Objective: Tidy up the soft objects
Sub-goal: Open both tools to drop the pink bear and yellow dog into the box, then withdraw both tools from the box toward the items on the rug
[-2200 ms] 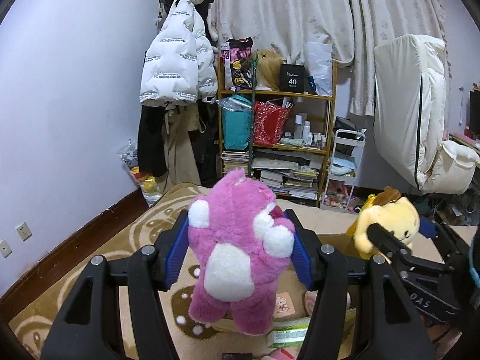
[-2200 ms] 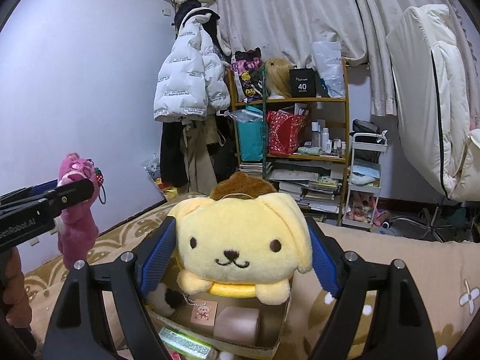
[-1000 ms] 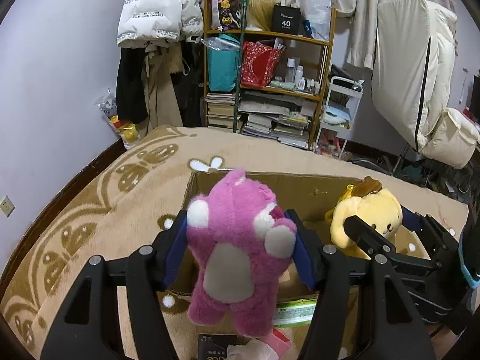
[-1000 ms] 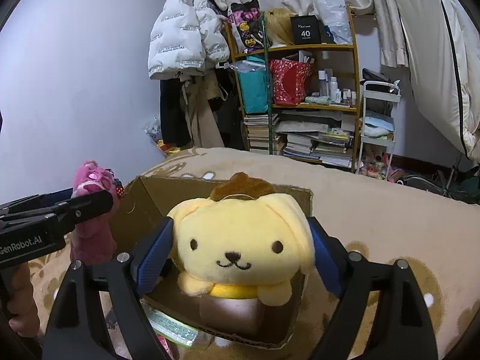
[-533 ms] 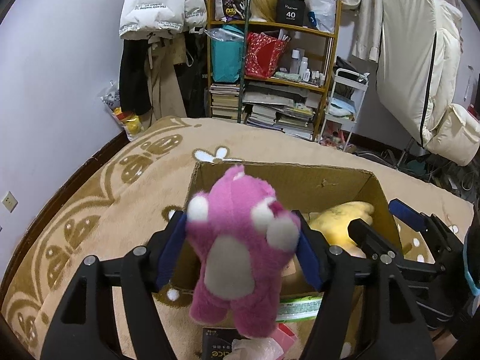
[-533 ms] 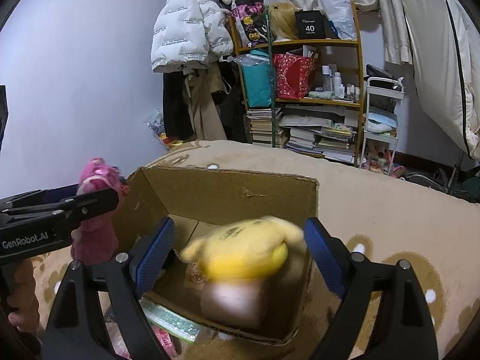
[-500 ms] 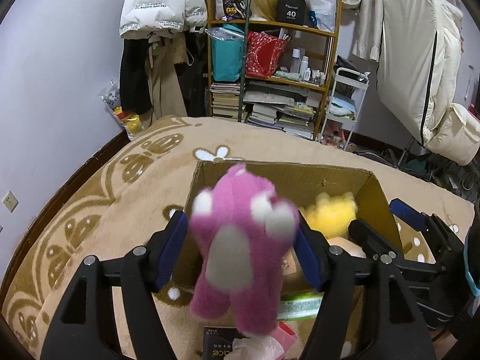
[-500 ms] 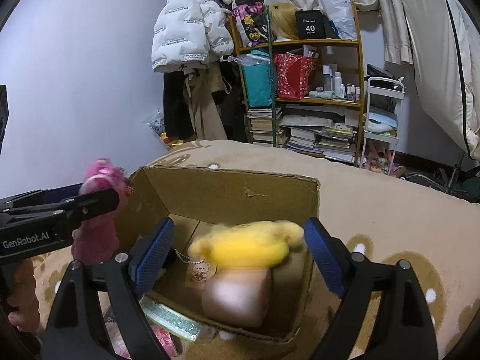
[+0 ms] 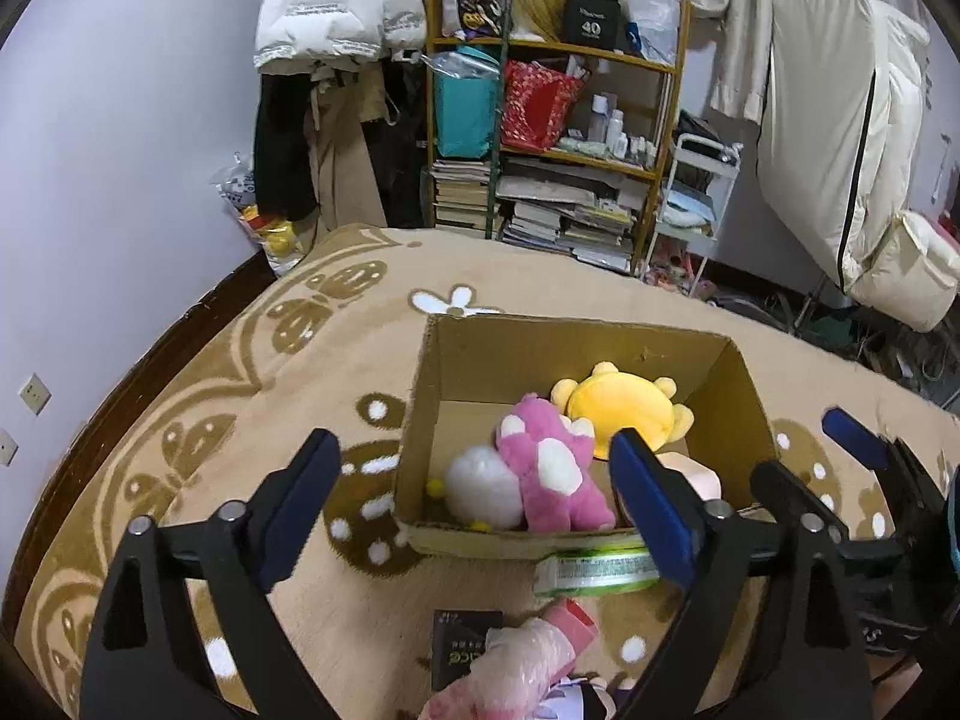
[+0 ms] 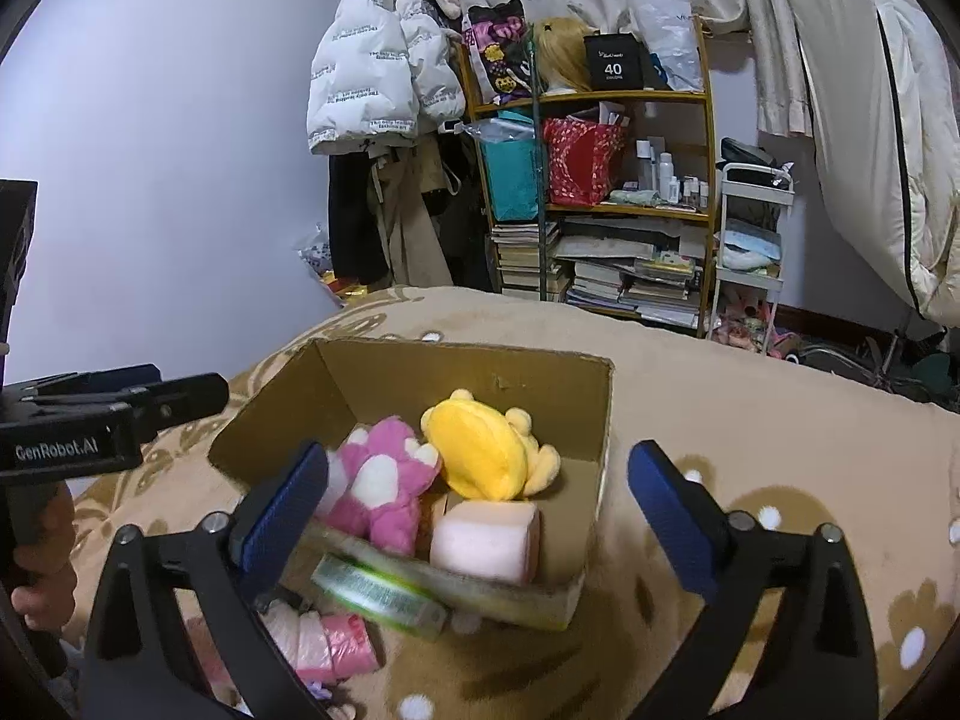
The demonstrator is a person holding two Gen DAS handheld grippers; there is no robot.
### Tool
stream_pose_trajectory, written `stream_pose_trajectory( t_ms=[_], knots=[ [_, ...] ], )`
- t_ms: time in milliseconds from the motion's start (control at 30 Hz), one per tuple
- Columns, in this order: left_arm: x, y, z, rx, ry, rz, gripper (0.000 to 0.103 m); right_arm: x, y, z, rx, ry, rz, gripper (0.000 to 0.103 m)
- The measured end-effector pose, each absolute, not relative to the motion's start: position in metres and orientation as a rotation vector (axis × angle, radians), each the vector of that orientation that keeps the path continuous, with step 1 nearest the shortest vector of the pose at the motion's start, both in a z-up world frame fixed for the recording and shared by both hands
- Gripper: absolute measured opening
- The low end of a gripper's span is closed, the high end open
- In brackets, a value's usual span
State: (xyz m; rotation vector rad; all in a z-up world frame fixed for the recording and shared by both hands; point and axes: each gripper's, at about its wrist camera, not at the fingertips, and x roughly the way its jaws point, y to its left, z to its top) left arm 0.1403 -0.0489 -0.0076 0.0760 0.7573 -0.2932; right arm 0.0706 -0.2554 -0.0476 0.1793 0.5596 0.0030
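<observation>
Left wrist view: we look down past the left gripper [image 9: 474,492], whose blue-padded jaws are spreading wide with nothing pressed between them, onto an open cardboard box [image 9: 744,378] standing on a tan fleecy blanket [image 9: 252,372] patterned with brown butterflies and white dots. Inside the box we see the fuzzy pink bear [image 9: 552,474] lying on its back, touching a fluffy white toy [image 9: 480,486] on one side and the smooth, rounded yellow dog [image 9: 618,414] on the other (the dog lies face down, so we see only its back). From the right wrist view the right gripper [image 10: 477,501] is likewise opening, its pads apart and bare, above the near rim; here a pale pink foam roll [image 10: 486,537] sits in the near corner just under the yellow dog. The box walls are plain corrugated board with straight cut edges, and the far half of its floor lies open. Against the near wall outside, a green-labelled packet [image 9: 591,567] and a crinkly pink plastic-wrapped bundle [image 10: 318,639] lie on the blanket; beyond the box the blanket runs bare toward a crowded shelf [image 10: 600,192].
</observation>
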Motion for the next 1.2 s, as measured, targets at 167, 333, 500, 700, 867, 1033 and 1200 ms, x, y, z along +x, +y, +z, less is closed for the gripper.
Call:
stream_pose_trajectory(
  t_ms=[167,333,500,700,867,1033,1200],
  knots=[
    [0.125,-0.039,0.005,0.074,0.740,-0.281,0.096,0.052,-0.247,-0.039,0.165,0.557,-0.004,0.103],
    [0.107,-0.032,0.013,0.115,0.763,-0.286,0.096,0.032,-0.238,-0.031,0.173,0.557,0.014,0.103],
    [0.088,-0.028,0.015,0.157,0.795,-0.286,0.096,0.015,-0.224,-0.027,0.150,0.576,0.050,0.103],
    [0.071,-0.025,0.016,0.199,0.850,-0.303,0.096,-0.002,-0.206,-0.024,0.112,0.616,0.074,0.103],
    [0.061,-0.025,0.012,0.222,0.877,-0.309,0.096,-0.009,-0.198,-0.032,0.120,0.671,0.104,0.103],
    [0.061,-0.026,-0.001,0.241,0.929,-0.310,0.096,-0.007,-0.192,-0.041,0.133,0.704,0.129,0.103],
    [0.069,-0.026,-0.019,0.240,0.982,-0.308,0.096,0.002,-0.186,-0.056,0.142,0.756,0.147,0.103]
  ],
)
